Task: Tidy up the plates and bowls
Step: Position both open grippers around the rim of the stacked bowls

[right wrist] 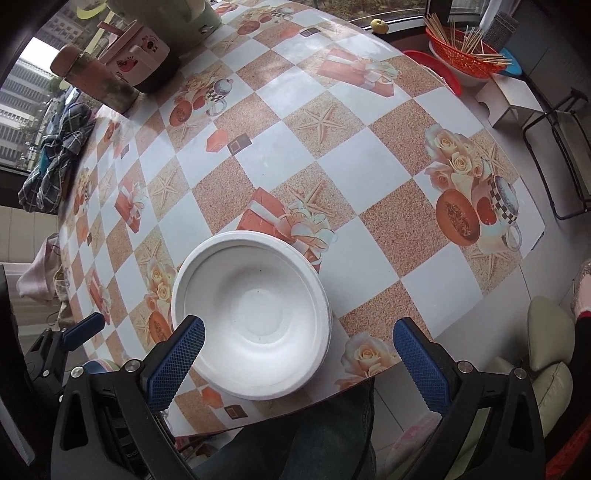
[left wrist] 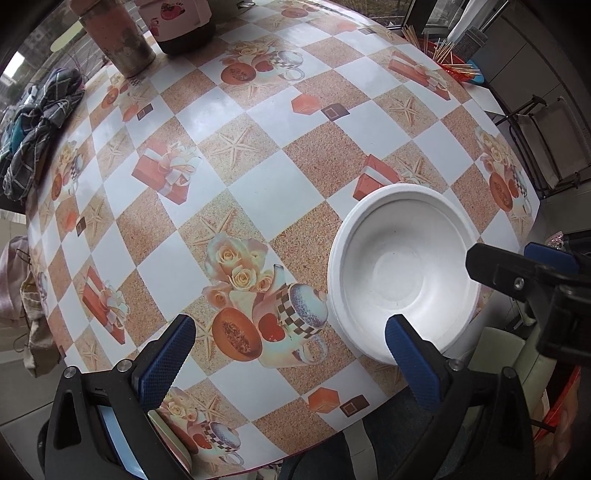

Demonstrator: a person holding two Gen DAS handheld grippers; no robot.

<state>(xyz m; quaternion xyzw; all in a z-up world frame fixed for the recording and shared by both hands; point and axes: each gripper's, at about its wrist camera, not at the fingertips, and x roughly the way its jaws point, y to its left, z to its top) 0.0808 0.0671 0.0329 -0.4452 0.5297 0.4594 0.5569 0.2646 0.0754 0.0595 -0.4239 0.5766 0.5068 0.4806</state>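
Note:
A white foam bowl (left wrist: 402,273) (right wrist: 255,314) sits upright on the patterned table (left wrist: 273,192) (right wrist: 351,166), close to its near edge. A second rim seems to show just under its far side. My left gripper (left wrist: 290,343) hangs open above the table to the left of the bowl, and its right fingertip (left wrist: 402,332) overlaps the bowl's near rim in that view. My right gripper (right wrist: 299,343) is open above the bowl, with its left fingertip (right wrist: 188,336) over the bowl's left rim. Neither gripper's pads press on anything.
At the far side stand a rusty tin (left wrist: 118,37) and a pink container (left wrist: 181,22). A checked cloth (left wrist: 40,122) hangs at the left edge. A red basket of sticks (right wrist: 465,51) is at the far right. A person's legs in jeans (right wrist: 295,443) and a cream cushion (right wrist: 546,343) are below the near edge.

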